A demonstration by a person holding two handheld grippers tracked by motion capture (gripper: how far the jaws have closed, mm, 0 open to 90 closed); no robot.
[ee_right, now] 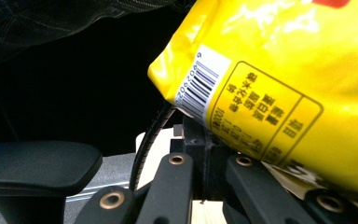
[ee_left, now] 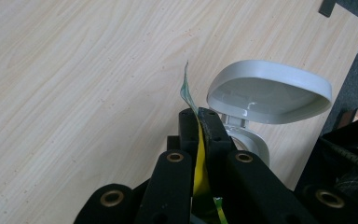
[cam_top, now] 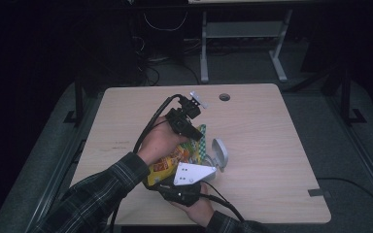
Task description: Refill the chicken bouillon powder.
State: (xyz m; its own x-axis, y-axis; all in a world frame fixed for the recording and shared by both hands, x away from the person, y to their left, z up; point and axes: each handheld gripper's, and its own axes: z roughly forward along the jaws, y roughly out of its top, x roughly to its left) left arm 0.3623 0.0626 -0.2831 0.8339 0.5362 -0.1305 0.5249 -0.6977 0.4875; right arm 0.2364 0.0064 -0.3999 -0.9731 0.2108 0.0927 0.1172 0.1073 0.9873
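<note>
A yellow snack bag [cam_top: 175, 158] with a green checked top edge hangs above the wooden table [cam_top: 272, 136] between my two grippers. My left gripper [cam_top: 197, 136] comes down from the upper left and is shut on the bag's thin top edge [ee_left: 198, 154], which runs up between its jaws [ee_left: 198, 114]. My right gripper [cam_top: 158, 184], under its grey plate, is shut on the lower end of the bag [ee_right: 279, 70], near the barcode [ee_right: 200, 135]. A grey container [cam_top: 218, 155] with its hinged lid [ee_left: 268, 91] swung open stands just right of the bag.
The table has a round cable hole [cam_top: 225, 97] near its far edge and a dark tape tab [cam_top: 315, 192] at the right front edge. A desk frame stands behind. A black chair armrest [ee_right: 37, 163] lies below the table's near side.
</note>
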